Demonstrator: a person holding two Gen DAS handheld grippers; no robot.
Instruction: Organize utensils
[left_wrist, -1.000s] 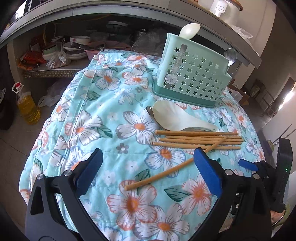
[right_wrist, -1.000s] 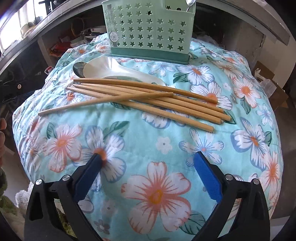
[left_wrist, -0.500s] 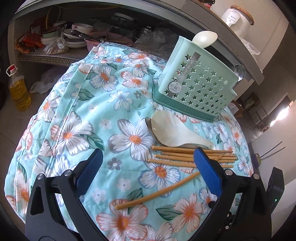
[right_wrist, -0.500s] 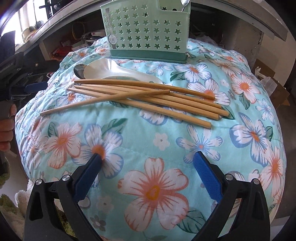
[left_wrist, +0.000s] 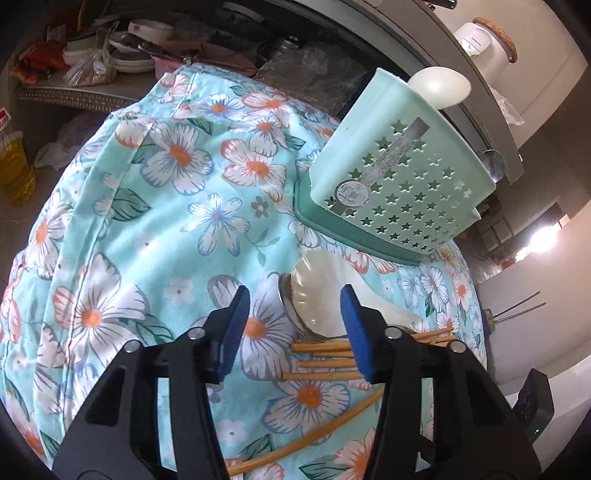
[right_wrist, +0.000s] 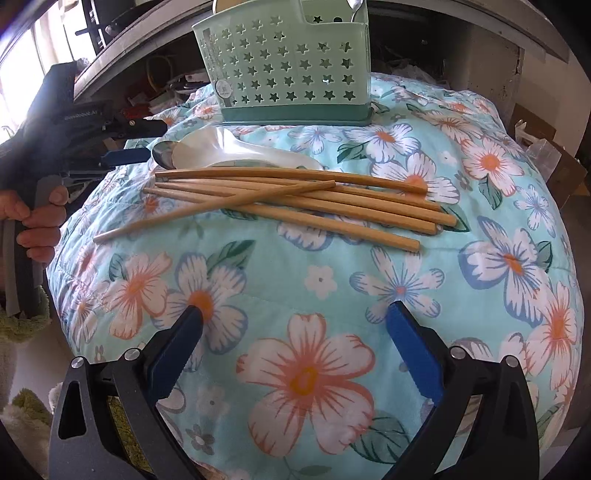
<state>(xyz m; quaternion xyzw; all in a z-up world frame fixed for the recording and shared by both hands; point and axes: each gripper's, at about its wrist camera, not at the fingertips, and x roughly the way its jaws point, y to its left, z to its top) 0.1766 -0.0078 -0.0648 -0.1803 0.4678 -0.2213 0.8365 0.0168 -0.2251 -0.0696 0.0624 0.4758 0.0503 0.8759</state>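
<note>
A mint green utensil caddy (left_wrist: 399, 184) (right_wrist: 291, 62) with star holes stands on the floral cloth and holds a white spoon (left_wrist: 439, 88) and a metal spoon (left_wrist: 493, 164). In front of it a white ladle spoon (left_wrist: 321, 302) (right_wrist: 229, 147) lies over a metal spoon (right_wrist: 162, 153). Several wooden chopsticks (left_wrist: 325, 362) (right_wrist: 295, 199) lie beside them. My left gripper (left_wrist: 293, 317) is open, its fingers on either side of the ladle's bowl; it also shows in the right wrist view (right_wrist: 125, 155). My right gripper (right_wrist: 295, 343) is open and empty, short of the chopsticks.
The floral cloth (right_wrist: 314, 369) covers a rounded mound that falls away on all sides. A shelf (left_wrist: 92, 96) with bowls and bags sits behind. An oil bottle (left_wrist: 13, 166) stands on the floor at left. A grey counter edge (left_wrist: 461, 92) runs above the caddy.
My left gripper has moved forward and right to the ladle spoon, and its jaws have narrowed. My right gripper has stayed nearly still and wide open.
</note>
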